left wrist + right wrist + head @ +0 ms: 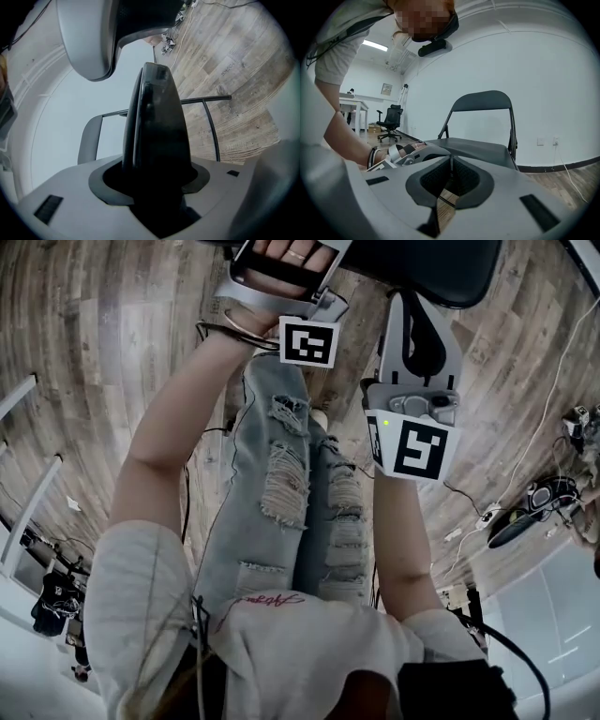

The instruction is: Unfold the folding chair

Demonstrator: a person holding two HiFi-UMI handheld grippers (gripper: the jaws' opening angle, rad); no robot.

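— Since the seat (pixel 478 149) is seen lying level beneath an upright backrest (pixel 482 100), where is the folding chair (pixel 512 131) placed, and is it taken as opened?

— It is placed at the centre of the right gripper view, in front of the white wall (pixel 543 70). In the head view only its dark seat is caught, at the top edge. It is judged to be unfolded, or very nearly so.

— How is the left gripper (pixel 154 180) held?

— Its jaws are spread, and the seat's edge is seen standing between them, dark and edge-on at mid-frame. No clamping is made out. The wooden floor (pixel 234 61) is shown at the right of that view, so the gripper is judged to be turned on its side, presumably so that its slot lines up with the flat seat.

— And the right gripper (pixel 451 180)?

— It is closed on nothing and held just before the seat's near edge. Shut jaws are probably meant as a blunt pusher for pressing the seat fully down.
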